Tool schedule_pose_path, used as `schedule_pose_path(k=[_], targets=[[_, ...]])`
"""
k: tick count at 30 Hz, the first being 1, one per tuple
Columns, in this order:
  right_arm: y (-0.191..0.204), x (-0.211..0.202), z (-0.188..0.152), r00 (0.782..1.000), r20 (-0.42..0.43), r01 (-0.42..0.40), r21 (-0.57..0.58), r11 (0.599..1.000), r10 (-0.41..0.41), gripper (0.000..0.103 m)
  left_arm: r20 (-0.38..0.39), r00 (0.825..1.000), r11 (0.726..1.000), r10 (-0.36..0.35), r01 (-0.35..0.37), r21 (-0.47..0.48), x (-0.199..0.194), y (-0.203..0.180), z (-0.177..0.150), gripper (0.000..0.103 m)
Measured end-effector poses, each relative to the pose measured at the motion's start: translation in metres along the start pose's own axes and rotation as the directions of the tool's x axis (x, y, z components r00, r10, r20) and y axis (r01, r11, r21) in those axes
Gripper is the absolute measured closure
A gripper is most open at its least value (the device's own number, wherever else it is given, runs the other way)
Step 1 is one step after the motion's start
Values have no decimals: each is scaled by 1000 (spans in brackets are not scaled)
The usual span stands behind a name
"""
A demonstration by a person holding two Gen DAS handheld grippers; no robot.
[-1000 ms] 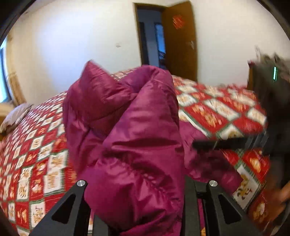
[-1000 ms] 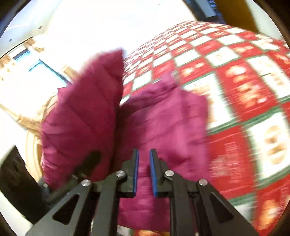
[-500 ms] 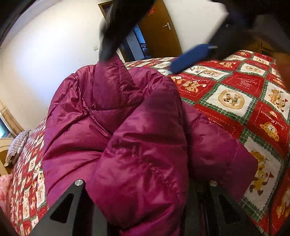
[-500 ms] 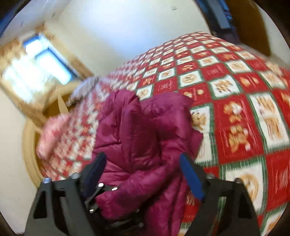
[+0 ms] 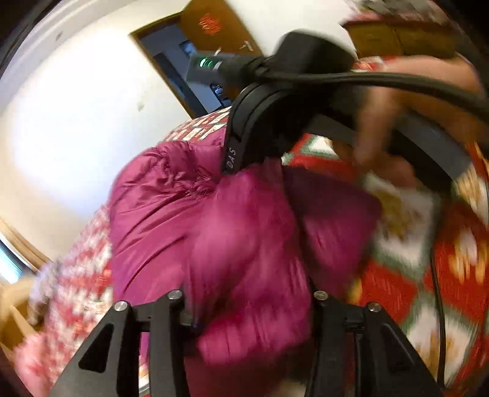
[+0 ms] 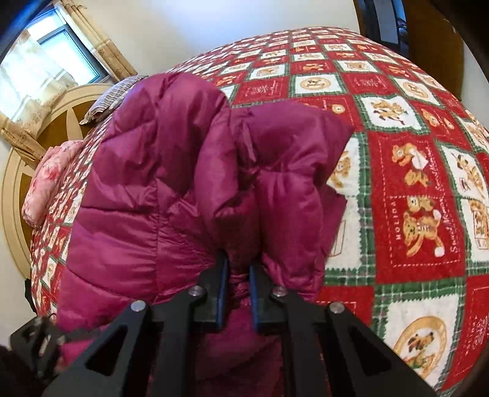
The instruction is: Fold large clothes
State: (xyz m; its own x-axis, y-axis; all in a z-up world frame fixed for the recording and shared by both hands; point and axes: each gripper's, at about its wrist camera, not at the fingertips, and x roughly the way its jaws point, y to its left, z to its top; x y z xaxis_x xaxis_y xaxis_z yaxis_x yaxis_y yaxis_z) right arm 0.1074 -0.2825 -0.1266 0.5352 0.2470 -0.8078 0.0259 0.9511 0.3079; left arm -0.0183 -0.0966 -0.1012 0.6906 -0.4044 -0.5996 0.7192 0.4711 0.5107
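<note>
Here, right claw (image 6: 237, 268) angled down, closing on magenta jacket (image 6: 171, 171); left claw (image 5: 249, 308) opening around it

Red teddy-bear quilt (image 6: 421, 189), pink floral pillow (image 6: 45, 183), curtained window (image 6: 58, 61), wooden door (image 5: 214, 27)

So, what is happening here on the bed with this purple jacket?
A person is folding a puffy magenta jacket that lies bunched on a bed with a red teddy-bear quilt, using two handheld tongs. The right tongs are closing on a pinch of the jacket's fabric, which sits between the blue pads. The left tongs are opening, with a thick fold of the jacket between them. The fold is not finished; the jacket is in a loose heap.
</note>
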Motion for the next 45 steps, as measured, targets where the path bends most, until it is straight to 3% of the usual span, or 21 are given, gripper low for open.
schedule_pose_path(k=[2, 4, 6, 7, 9, 11, 14, 16, 18, 19, 21, 23, 26, 28, 32, 33, 34, 37, 39, 41, 45], targets=[[-2, 1, -3, 1000, 12, -7, 6, 1000, 7, 92, 46, 999, 998, 18, -21, 57, -27, -6, -17, 38], [-6, -3, -4, 999, 21, -34, 35, 999, 33, 92, 72, 997, 999, -14, 11, 41, -49, -1, -31, 33], [-7, -4, -7, 998, 40, -55, 52, 997, 53, 92, 70, 991, 989, -113, 119, -88, -62, 22, -39, 33], [-7, -6, -10, 997, 50, -56, 46, 997, 54, 92, 76, 984, 967, -161, 172, -186, -64, 41, -42, 33], [-6, -11, -17, 997, 67, -48, 37, 998, 46, 92, 108, 975, 899, -193, 219, -379, -61, 84, -41, 33], [-4, -18, -23, 995, 89, -41, 38, 998, 37, 91, 132, 975, 772, -180, 223, -595, -44, 141, -32, 28], [1, -31, -24, 997, 77, -12, 47, 999, 9, 90, 73, 973, 609, -221, 196, -769, 10, 198, -13, 27], [11, -46, -18, 998, 68, 15, 39, 999, -17, 90, 39, 965, 544, -260, 180, -820, 46, 198, 0, 27], [22, -64, -10, 993, 101, 56, 7, 998, -56, 90, 32, 957, 510, -290, 182, -841, 65, 186, 9, 27], [28, -76, -5, 988, 131, 84, -9, 996, -83, 90, 17, 956, 509, -294, 172, -844, 77, 178, 12, 27], [38, -99, 8, 977, 192, 98, -1, 995, -96, 90, -55, 966, 559, -254, 100, -823, 87, 151, 22, 27], [45, -114, 28, 969, 244, 33, 57, 998, -46, 88, -103, 977, 609, -189, 34, -793, 91, 134, 28, 27], [40, -101, 58, 960, 272, -119, 199, 973, 62, 81, -138, 982, 649, -128, -22, -761, 93, 122, 30, 25], [33, -77, 67, 960, 264, -165, 280, 946, 89, 81, -147, 983, 658, -110, -39, -752, 98, 124, 27, 25], [2, -8, 61, 987, 160, -72, 412, 908, 6, 84, -139, 985, 656, -104, -37, -753, 105, 125, 15, 25], [-8, 5, 52, 990, 144, -55, 435, 899, -8, 97, -138, 985, 658, -104, -36, -752, 106, 126, 13, 25], [-13, 10, 46, 989, 144, -55, 439, 897, -10, 103, -138, 985, 658, -105, -35, -752, 107, 127, 13, 25], [-18, 20, 33, 984, 176, -38, 378, 925, -32, 103, -155, 982, 666, -109, -44, -744, 115, 128, 15, 25], [-4, 23, 30, 977, 185, 60, 251, 966, -109, 103, -180, 978, 686, -106, -59, -725, 118, 126, 20, 25], [7, 27, 26, 964, 201, 140, 159, 977, -171, 103, -196, 974, 701, -111, -63, -710, 118, 127, 25, 25], [1, 30, 20, 960, 221, 137, 158, 978, -170, 103, -209, 976, 710, -63, -103, -696, 113, 140, 32, 25]])
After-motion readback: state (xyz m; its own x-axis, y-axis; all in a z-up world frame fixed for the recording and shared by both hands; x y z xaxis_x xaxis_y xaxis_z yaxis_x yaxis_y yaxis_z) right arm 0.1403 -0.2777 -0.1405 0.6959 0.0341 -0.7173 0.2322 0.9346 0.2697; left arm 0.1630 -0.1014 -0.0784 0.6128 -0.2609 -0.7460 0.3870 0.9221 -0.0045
